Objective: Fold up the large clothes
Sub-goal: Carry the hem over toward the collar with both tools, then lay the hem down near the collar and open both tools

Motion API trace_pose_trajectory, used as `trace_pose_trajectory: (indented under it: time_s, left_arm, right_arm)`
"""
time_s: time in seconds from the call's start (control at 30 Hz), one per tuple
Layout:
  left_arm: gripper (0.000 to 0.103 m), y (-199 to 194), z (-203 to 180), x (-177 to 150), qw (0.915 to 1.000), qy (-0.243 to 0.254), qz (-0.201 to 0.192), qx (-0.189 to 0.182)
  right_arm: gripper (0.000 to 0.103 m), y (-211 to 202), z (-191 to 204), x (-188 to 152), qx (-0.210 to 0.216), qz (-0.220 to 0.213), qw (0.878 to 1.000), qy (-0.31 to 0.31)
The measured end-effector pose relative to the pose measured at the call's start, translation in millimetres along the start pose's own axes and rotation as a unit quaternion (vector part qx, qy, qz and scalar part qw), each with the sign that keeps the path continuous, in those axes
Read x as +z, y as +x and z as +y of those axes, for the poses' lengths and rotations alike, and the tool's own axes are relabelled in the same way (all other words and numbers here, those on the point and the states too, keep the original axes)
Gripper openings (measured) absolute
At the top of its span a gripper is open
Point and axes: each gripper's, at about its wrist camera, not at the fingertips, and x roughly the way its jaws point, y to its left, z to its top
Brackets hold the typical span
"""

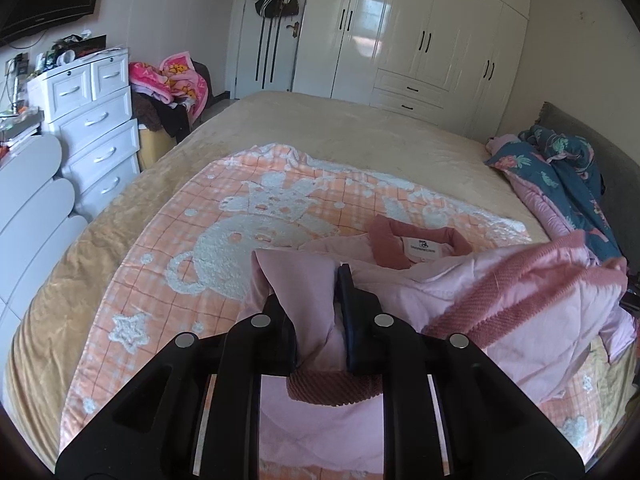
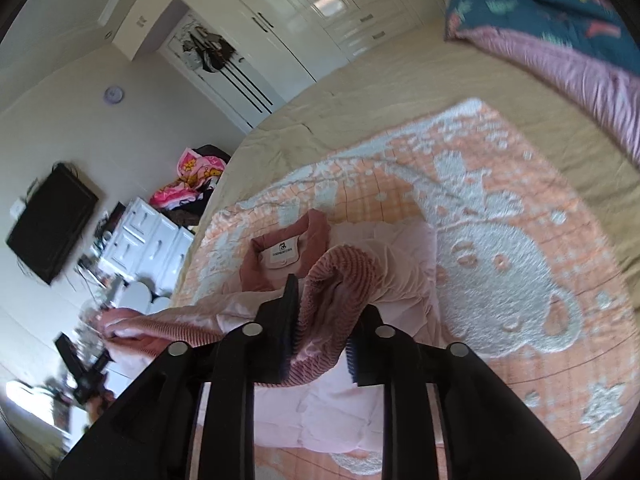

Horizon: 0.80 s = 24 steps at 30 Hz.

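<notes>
A pale pink padded jacket (image 1: 500, 292) with darker pink ribbed trim lies on an orange-and-white blanket (image 1: 240, 224) on the bed. Its collar with a white label (image 1: 424, 246) points away from me. My left gripper (image 1: 308, 280) is shut on a fold of the jacket's pink fabric and lifts it off the blanket. My right gripper (image 2: 320, 292) is shut on the ribbed hem (image 2: 340, 276) of the same jacket (image 2: 400, 248), held above the collar label (image 2: 282, 254). The left gripper (image 2: 84, 372) shows blurred at the far left of the right wrist view.
The beige bed (image 1: 340, 128) carries a rumpled teal-and-pink quilt (image 1: 560, 176) at the right by the headboard. A white drawer chest (image 1: 96, 120) and a pile of clothes (image 1: 172, 84) stand left of the bed. White wardrobes (image 1: 420, 32) line the far wall.
</notes>
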Motion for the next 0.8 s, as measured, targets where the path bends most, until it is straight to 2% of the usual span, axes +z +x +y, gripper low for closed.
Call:
trace_pose_trajectory:
  time_s: [0.17, 0.3, 0.4, 0.53, 0.8]
  left_arm:
    - [0.01, 16.1, 0.5, 0.6, 1.0, 0.001, 0.006, 0.003]
    - [0.01, 25.7, 0.0, 1.4, 1.0, 0.002, 0.009, 0.003]
    - [0.01, 30.9, 0.8, 2.0, 0.9999, -0.002, 0.01, 0.002]
    - [0.011, 38.9, 0.3, 1.6, 0.9999, -0.006, 0.014, -0.001]
    - [0.012, 43.7, -3.8, 1.5, 0.9999, -0.01, 0.009, 0.005]
  right_arm:
    - [0.04, 13.5, -9.0, 3.5, 0.013, 0.015, 1.0, 0.012]
    - [0.065, 12.6, -0.5, 1.2, 0.011, 0.0, 1.0, -0.013]
    - [0.069, 13.2, 10.1, -5.2, 0.015, -0.009, 0.999, -0.044]
    - [0.074, 28.3, 30.6, -25.8, -0.003, 0.002, 0.995, -0.1]
    - [0.079, 84.5, 63.5, -96.8, -0.05, 0.065, 0.973, -0.213]
